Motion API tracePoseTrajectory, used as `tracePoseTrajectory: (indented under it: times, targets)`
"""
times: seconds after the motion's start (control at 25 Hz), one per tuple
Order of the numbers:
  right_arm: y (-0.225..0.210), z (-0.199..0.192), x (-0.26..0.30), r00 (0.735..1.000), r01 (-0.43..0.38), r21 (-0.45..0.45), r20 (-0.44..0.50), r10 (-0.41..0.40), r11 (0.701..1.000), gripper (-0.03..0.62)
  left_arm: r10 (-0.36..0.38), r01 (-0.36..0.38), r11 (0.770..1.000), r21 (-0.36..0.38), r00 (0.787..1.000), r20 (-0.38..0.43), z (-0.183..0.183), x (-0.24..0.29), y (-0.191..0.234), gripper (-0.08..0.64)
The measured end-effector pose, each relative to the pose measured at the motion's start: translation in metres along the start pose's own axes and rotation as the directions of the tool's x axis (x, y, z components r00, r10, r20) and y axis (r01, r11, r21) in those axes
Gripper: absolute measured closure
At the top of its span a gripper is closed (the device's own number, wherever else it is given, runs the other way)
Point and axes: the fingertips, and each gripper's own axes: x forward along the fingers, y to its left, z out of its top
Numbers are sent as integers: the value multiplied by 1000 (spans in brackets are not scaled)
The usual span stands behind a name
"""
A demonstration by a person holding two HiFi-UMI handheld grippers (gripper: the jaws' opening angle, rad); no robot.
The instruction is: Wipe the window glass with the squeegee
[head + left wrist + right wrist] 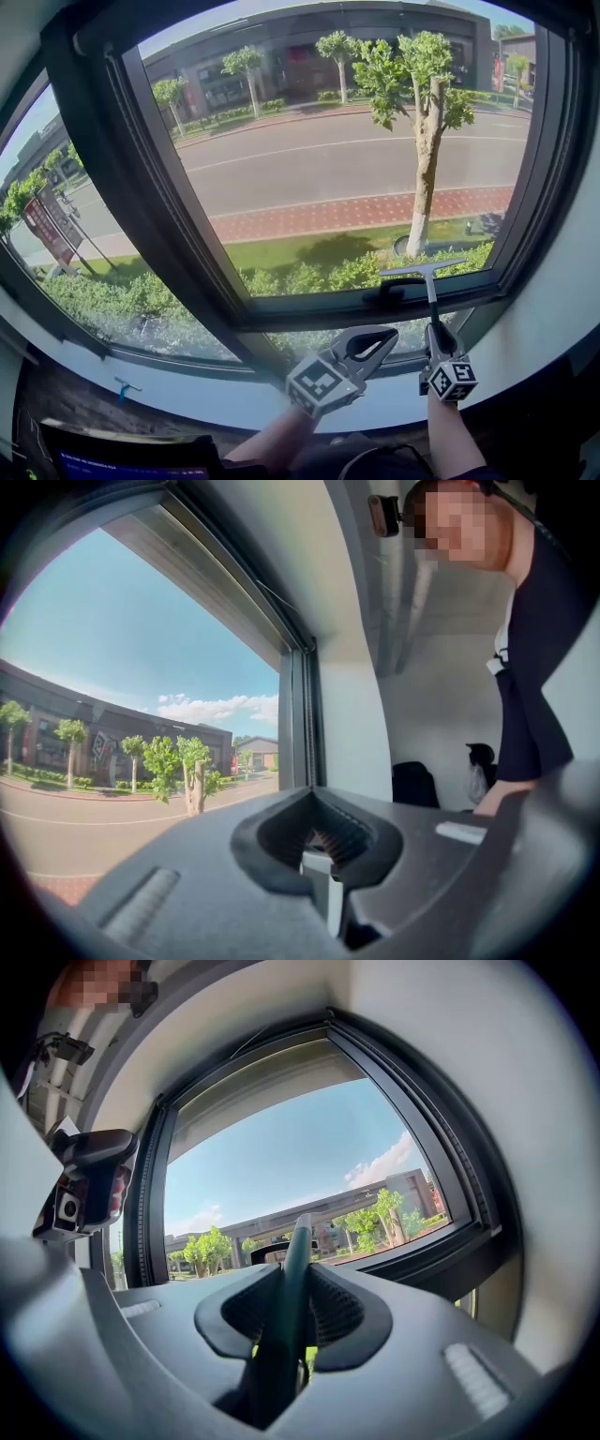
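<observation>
Since my right claw (437, 345) pinches the squeegee (428, 281) by its handle, the blade stands low on the window glass (309, 169), seemingly touching. My left claw (373, 339) idles, pressed together, empty.

I'm indoors, in a room with white walls (356, 696), at a large dark-framed window (164, 197) looking down on a road (328, 164), brick pavement (356, 211), trees (427, 122) and buildings (300, 47).

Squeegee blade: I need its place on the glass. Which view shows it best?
Head view: the blade spans low across the pane, with the handle running down into the right gripper. The right gripper view shows only the handle, edge-on between shut jaws; the left gripper view shows none.
</observation>
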Motion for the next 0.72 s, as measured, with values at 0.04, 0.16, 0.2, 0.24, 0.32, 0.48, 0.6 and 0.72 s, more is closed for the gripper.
tracePoseTrajectory:
  times: [0.04,0.16,0.2,0.24,0.32,0.48,0.6,0.72]
  targets:
    - [0,-3,0,1000,2,4,-7,-2,1000,494,2,-2,1000,0,1000,-1,0,0,0,557]
    - [-2,-11,0,999,10,23,-34,-9,1000,493,8,-8,1000,3,1000,-5,-1,0,0,557]
    - [-3,-14,-1,999,13,29,-45,-12,1000,494,10,-10,1000,4,1000,-5,-1,0,0,557]
    - [-3,-16,-1,998,17,34,-55,-15,999,494,13,-13,1000,4,1000,-6,-2,0,-1,557]
    - [-4,-17,-2,998,13,42,-56,-11,999,494,19,-19,1000,1,1000,-9,-2,0,-1,557]
    - [-3,-15,-1,999,1,50,-49,2,999,494,30,-30,1000,-6,999,-13,-3,0,-3,557]
    - [-4,-13,-2,999,-6,53,-49,8,999,494,40,-40,999,-3,999,-11,-2,1,-5,557]
    - [-4,-10,-4,999,-20,55,-48,22,998,493,53,-53,999,-3,999,-9,-2,1,-6,557]
